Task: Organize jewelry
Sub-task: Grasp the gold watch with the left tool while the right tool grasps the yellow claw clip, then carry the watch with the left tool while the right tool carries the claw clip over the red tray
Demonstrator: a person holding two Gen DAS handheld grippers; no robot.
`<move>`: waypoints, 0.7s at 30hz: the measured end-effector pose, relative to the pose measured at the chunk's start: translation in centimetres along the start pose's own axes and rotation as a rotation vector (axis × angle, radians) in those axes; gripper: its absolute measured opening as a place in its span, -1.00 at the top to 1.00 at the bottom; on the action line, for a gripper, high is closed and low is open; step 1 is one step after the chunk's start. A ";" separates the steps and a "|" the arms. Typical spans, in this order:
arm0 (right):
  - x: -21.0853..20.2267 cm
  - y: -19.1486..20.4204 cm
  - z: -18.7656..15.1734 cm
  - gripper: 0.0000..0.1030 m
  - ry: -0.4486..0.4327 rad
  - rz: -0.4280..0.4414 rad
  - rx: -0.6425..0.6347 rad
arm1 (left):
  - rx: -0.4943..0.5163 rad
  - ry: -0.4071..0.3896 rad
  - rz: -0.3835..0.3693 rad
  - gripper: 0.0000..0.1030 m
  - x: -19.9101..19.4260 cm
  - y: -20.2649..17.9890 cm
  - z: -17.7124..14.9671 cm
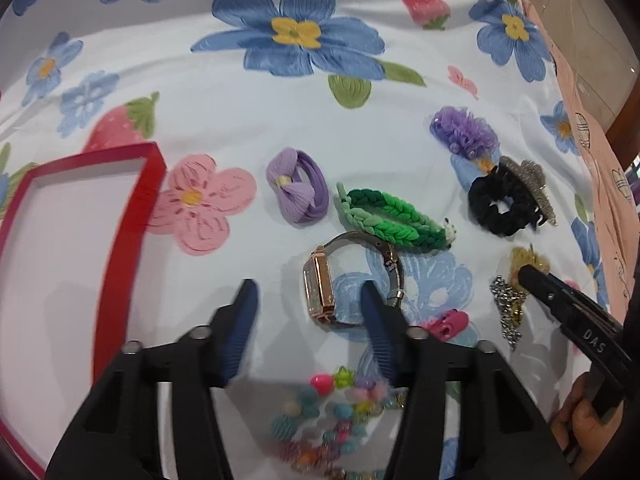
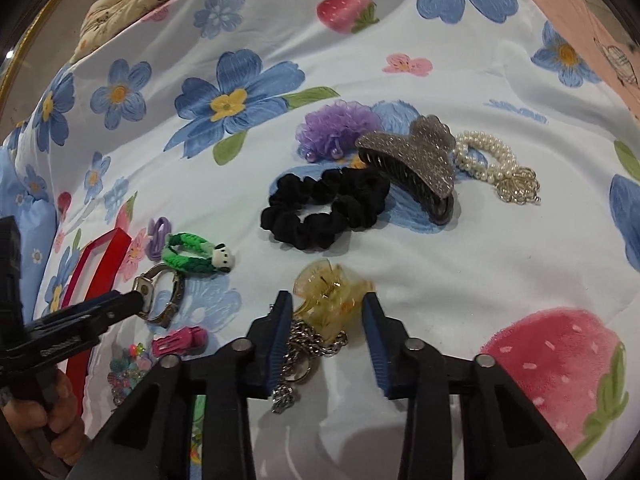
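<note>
A floral bedsheet point(image 1: 240, 128) with blue flowers and strawberries covers the bed and carries everything. At its left edge lies the red box point(image 1: 132, 216), its pale inside showing, well apart from most of the pieces.

Next in size, the black scrunchie point(image 2: 324, 212) lies in the middle of the spread, with the glittery grey claw clip point(image 2: 416, 156) touching its far right side. The purple tulle scrunchie point(image 2: 340, 128) sits just behind them, and the pearl bracelet point(image 2: 488, 156) lies just right of the grey clip. The green braided band point(image 1: 392, 216) lies between the lilac bow tie point(image 1: 296, 184) and the black scrunchie.

The left tool point(image 1: 310, 304) hangs low with its blue-padded fingers apart, one on each side of the rose-gold watch point(image 1: 320, 292), which stands on its edge just below the green band. The right finger overlaps the watch's mesh strap; I cannot tell whether it touches. The pink mini clip point(image 1: 448, 322) lies just right of that finger, and a heap of coloured beads point(image 1: 320, 412) lies beneath the tool, partly hidden by it.

The right tool point(image 2: 326, 304) is also spread wide, its fingers flanking the amber claw clip point(image 2: 328, 300). A silver chain point(image 2: 304, 352) trails from under that clip, beside the left finger.
</note>
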State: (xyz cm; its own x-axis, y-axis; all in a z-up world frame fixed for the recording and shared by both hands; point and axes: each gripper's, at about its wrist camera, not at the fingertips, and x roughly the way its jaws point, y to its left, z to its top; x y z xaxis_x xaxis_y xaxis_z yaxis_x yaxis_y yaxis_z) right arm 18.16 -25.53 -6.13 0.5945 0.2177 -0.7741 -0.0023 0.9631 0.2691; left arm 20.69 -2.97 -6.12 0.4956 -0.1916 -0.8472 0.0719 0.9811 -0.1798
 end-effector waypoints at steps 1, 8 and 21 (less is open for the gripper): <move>0.1 -0.1 0.0 0.39 -0.001 -0.003 0.001 | -0.003 0.007 -0.012 0.47 0.3 0.1 0.0; -0.4 -0.2 0.2 0.43 -0.031 0.011 -0.006 | -0.005 0.002 -0.053 0.84 0.2 0.3 -0.1; -2.6 4.0 0.1 0.44 -0.052 0.124 -0.070 | -0.045 -0.081 -0.049 0.86 -5.0 2.9 -1.2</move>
State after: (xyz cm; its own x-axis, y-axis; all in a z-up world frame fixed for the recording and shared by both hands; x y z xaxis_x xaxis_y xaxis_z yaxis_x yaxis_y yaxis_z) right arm 16.68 -22.23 -3.02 0.6272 0.3288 -0.7060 -0.1333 0.9384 0.3187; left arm 17.35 0.77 -3.01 0.5607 -0.2350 -0.7940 0.0598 0.9679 -0.2442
